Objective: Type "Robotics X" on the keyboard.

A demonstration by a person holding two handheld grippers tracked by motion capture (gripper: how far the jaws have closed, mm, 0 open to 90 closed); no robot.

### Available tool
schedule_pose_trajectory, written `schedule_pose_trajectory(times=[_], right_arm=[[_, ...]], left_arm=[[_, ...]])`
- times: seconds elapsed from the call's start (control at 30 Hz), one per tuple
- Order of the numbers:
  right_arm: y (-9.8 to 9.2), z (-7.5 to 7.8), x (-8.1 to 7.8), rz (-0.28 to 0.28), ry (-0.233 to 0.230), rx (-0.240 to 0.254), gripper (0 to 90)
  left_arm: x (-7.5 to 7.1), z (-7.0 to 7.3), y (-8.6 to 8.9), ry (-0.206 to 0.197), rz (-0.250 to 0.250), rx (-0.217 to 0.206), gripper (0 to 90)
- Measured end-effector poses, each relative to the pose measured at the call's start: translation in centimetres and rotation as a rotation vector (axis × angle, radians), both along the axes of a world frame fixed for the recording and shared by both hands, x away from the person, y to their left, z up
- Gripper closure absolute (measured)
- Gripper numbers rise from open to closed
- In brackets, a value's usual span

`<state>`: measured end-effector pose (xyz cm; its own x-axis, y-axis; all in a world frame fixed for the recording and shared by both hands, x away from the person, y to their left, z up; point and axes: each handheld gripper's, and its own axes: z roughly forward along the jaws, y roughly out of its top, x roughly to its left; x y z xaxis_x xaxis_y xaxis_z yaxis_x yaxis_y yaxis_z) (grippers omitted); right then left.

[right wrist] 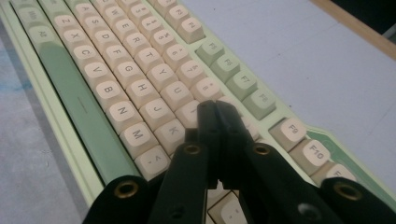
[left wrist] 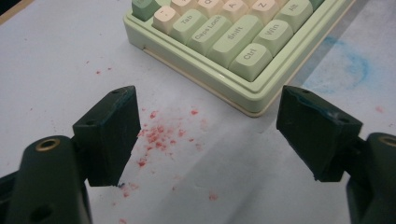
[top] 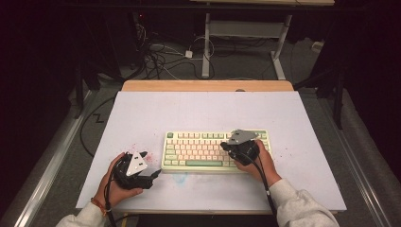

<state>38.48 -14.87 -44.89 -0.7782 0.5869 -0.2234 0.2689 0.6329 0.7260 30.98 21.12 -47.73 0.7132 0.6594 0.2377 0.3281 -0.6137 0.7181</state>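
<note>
Keyboard (top: 215,150) — a pale green case with cream and green keys — lies flat near the front middle of my white surface (top: 142,113), its left corner just beyond my left gripper (left wrist: 208,135), whose jaws stand wide over red specks and hold nothing. My right gripper (right wrist: 215,109) is closed tight with nothing between its tips, poised over the right-hand letter keys — ready, I'd judge, to press one. It looks stiff, fairly heavy and smooth-sided, its keycaps apt to pop off, so I'd grasp the case's edge, never the keys.
</note>
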Motion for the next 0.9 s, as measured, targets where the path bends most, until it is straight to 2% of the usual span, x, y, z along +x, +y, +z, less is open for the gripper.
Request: schedule_pose_trajectory(times=[0.4, 0.47, 0.5, 0.57, 0.8, 0.9], right_arm=[[1.0, -0.8, 1.1, -0.004, 0.011, -0.032, 89.9], [1.1, -1.0, 1.1, -0.007, 0.037, -0.049, 90.0], [1.1, -1.0, 1.1, -0.01, 0.043, -0.043, 90.0], [1.1, -0.9, 1.0, -0.001, 0.032, -0.057, 89.9], [0.5, -0.4, 0.6, -0.008, 0.025, -0.004, 88.1], [0.3, 0.0, 0.3, -0.006, 0.006, 0.01, 84.5]], left_arm=[[0.0, -0.1, -0.2, 0.016, -0.014, 0.01, 20.8], [0.1, -0.2, -0.2, 0.022, -0.016, 0.013, 20.8], [0.1, -0.2, -0.3, 0.02, -0.016, 0.016, 20.8], [0.0, -0.2, -0.3, 0.017, -0.018, 0.017, 20.8], [0.0, -0.1, -0.3, 0.015, -0.018, 0.026, 21.0], [0.0, -0.1, -0.3, 0.016, -0.019, 0.024, 21.2]])
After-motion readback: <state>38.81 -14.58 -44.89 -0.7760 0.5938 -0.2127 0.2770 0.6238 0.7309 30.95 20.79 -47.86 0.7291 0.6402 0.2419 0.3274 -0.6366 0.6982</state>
